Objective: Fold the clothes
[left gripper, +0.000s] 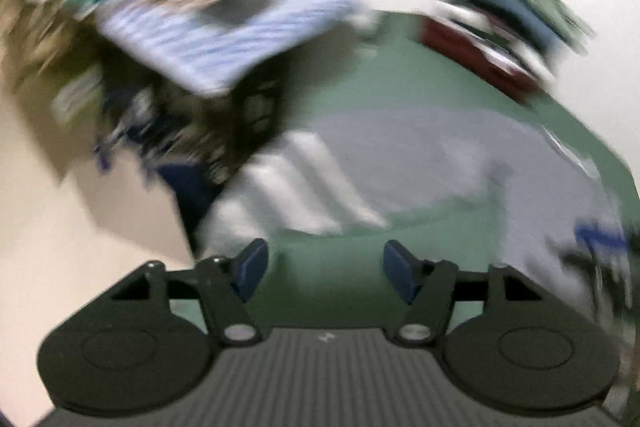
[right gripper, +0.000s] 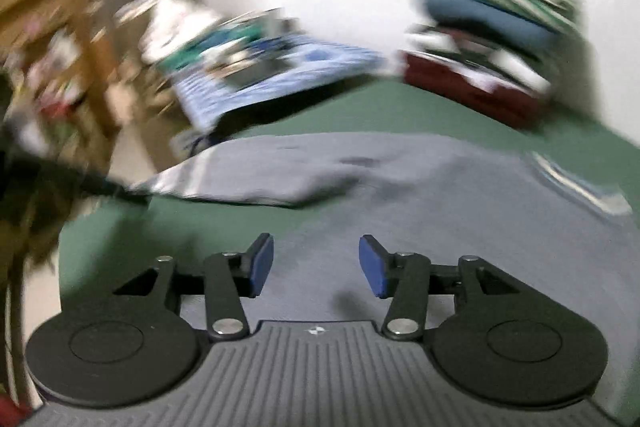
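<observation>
The grey garment (right gripper: pixel 400 183) lies spread on the green worktop (right gripper: pixel 360 111), filling the middle and right of the right wrist frame, its long axis running left to right. The right gripper (right gripper: pixel 316 265), spread with nothing between its pads, hangs directly over the garment's near edge. The left gripper (left gripper: pixel 325 269), also spread and empty, sits over bare green with the cloth above and to the right, so the right hand looks nearer.

Both fisheye views are brightly lit, heavily motion-blurred, curved and dark at the corners.
</observation>
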